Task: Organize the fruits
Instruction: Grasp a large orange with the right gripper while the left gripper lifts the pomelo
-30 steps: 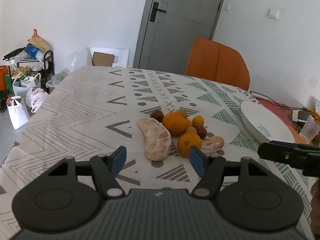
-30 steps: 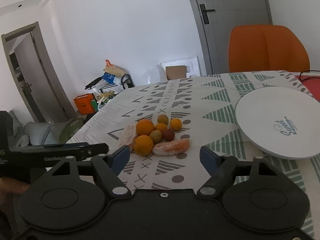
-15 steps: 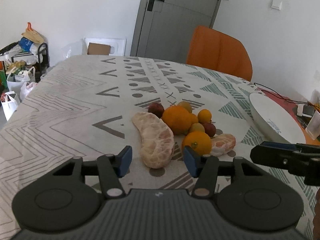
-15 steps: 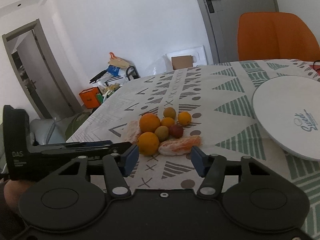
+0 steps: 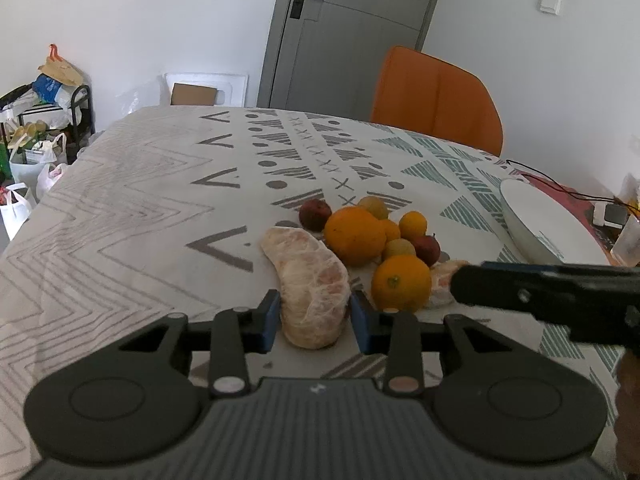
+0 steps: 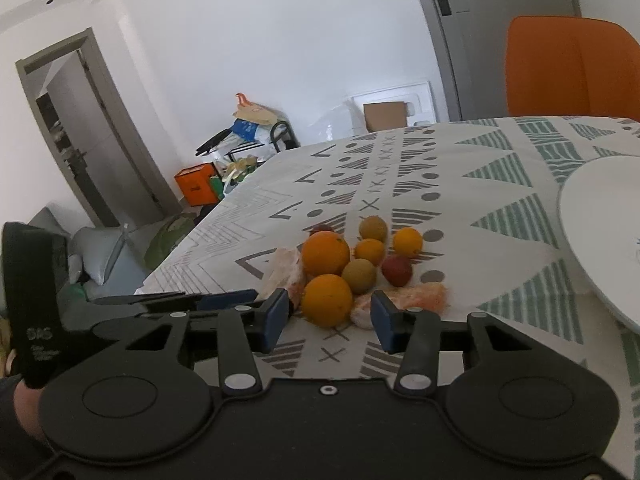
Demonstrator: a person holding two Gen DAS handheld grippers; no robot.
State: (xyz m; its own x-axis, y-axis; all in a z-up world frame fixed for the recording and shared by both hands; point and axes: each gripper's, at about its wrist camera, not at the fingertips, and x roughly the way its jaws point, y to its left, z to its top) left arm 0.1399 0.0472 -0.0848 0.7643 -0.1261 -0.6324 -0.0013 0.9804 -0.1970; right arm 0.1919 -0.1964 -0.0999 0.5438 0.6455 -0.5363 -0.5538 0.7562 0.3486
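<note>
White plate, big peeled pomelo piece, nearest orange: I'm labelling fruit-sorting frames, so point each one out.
white plate (image 5: 538, 222), left wrist view, bare inner surface.
big peeled pomelo piece (image 5: 310, 280), left wrist view, middle of its pith.
nearest orange (image 6: 326, 300), right wrist view, front skin.

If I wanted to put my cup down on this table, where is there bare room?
The tablecloth is bare to the left of the fruit pile, and on the far stretch toward the orange chair. A narrower strip lies between the pile and the white plate. It is crowded near the front, where both tools meet the fruit.
</note>
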